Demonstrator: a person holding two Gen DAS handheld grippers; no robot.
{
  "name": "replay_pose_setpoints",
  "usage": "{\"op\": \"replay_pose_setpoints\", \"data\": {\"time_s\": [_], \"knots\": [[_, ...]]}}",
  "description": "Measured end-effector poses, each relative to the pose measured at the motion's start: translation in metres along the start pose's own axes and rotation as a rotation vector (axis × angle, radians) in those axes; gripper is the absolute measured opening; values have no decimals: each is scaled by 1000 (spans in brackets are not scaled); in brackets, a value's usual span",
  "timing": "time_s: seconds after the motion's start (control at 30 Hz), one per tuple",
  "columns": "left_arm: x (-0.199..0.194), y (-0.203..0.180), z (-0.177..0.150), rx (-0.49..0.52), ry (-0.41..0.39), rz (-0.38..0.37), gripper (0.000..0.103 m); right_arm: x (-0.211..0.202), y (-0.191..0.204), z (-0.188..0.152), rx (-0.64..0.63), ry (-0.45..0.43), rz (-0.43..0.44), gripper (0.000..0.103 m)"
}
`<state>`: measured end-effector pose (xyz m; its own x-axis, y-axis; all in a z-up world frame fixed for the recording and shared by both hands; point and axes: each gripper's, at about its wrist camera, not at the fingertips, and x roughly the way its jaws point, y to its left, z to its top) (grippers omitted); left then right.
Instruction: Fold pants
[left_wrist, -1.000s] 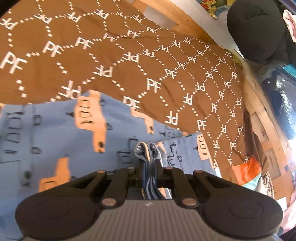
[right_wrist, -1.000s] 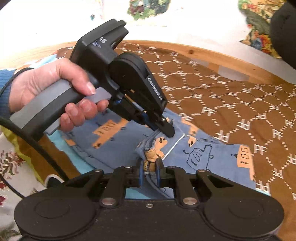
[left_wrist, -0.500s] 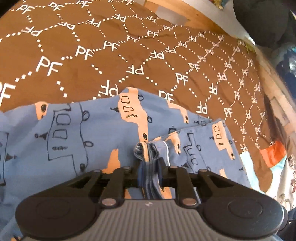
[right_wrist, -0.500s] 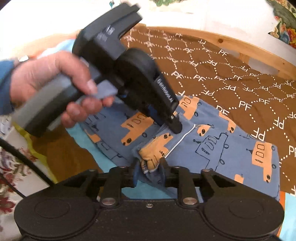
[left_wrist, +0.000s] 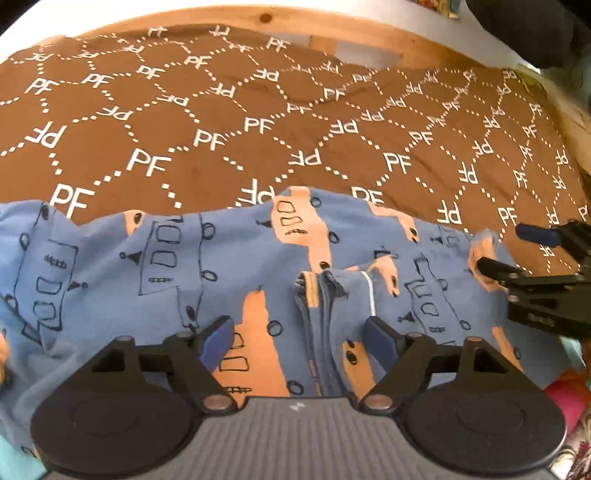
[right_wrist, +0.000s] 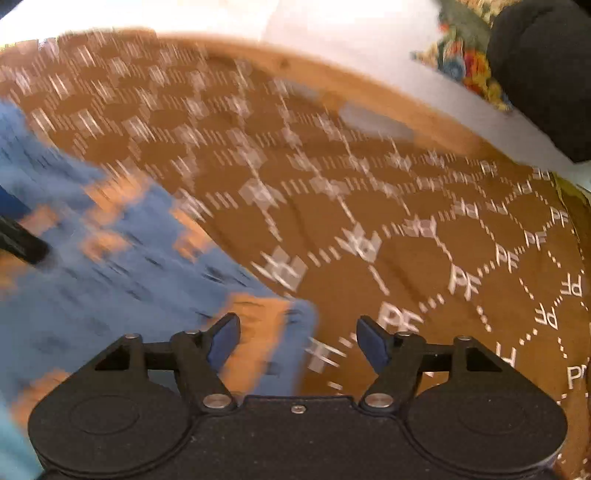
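Brown bedding fills most of what I see: a bedspread (left_wrist: 229, 122) printed with white dotted hexagons and "PF" letters, stretched over a bed with a pale wooden frame (left_wrist: 369, 35) along its far side and a white wall behind. On the near part of that bedspread lie the pants (left_wrist: 166, 266), blue with orange vehicle prints, spread wide and mostly flat, which I judge is how they need to sit for a fold to hold. Near the middle, a bunched ridge of edges (left_wrist: 319, 295) stands up slightly, several layers stacked together. My left hand-held gripper (left_wrist: 299, 334) has its jaws wide apart with that ridge lying loose between them, gripping nothing. My right hand-held gripper (right_wrist: 297, 338) is equally wide and empty, hovering over the right-hand corner of the pants (right_wrist: 288, 314) where cloth gives way to bedspread; that view is badly smeared. From the left view its dark fingers (left_wrist: 495, 267) sit just beside the cloth's right edge.
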<state>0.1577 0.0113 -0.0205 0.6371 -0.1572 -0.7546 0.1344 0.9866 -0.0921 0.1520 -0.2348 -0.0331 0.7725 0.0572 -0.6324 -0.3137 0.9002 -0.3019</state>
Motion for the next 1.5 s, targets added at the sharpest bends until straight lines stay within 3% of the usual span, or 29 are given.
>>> {"op": "replay_pose_setpoints", "data": {"time_s": [0.03,0.07,0.17,0.23,0.3,0.37,0.47,0.57,0.7,0.8,0.87,0.97,1.03,1.07,1.13,1.2,1.3,1.4,1.5], "knots": [[-1,2,-1,1,-6,2,83,4,-6,-3,17,-6,-3,82],[-3,5,-3,0,-11,4,83,5,-12,-4,47,-6,-11,83],[-18,14,-8,-57,-34,12,85,-14,-19,-4,76,-24,-34,76],[-34,20,-17,-114,-87,-11,95,-39,-16,-4,103,-60,52,77],[-45,20,-30,-139,-110,-16,95,-59,-3,-5,81,-69,153,82],[-47,13,-43,-106,-102,12,96,-71,16,-10,22,-72,202,83],[-41,-2,-61,10,-101,90,95,-66,45,-23,-69,-44,198,85],[-44,-12,-66,71,-120,134,96,-65,49,-27,-43,-47,188,85],[-66,2,-64,-18,-154,123,96,-70,42,-21,-8,-108,183,88],[-93,24,-69,-126,-239,223,97,-74,43,-26,19,-129,212,92],[-106,45,-74,-222,-270,282,93,-76,46,-27,25,-142,228,92],[-118,79,-74,-330,-312,315,75,-79,51,-20,8,-171,238,92],[-118,96,-65,-338,-311,316,56,-77,56,-8,5,-183,259,92],[-118,99,-62,-326,-320,330,52,-73,59,-2,-4,-190,271,92],[-114,104,-51,-284,-316,376,28,-64,69,12,-32,-219,269,92],[-103,109,-42,-238,-276,427,27,-48,79,26,-47,-217,268,93],[-97,111,-43,-223,-289,432,31,-11,101,38,-122,-119,261,93],[-95,111,-47,-212,-300,425,35,-5,99,42,-100,-135,267,92],[-97,112,-48,-227,-298,383,49,-12,92,49,-69,-195,269,87]]}}
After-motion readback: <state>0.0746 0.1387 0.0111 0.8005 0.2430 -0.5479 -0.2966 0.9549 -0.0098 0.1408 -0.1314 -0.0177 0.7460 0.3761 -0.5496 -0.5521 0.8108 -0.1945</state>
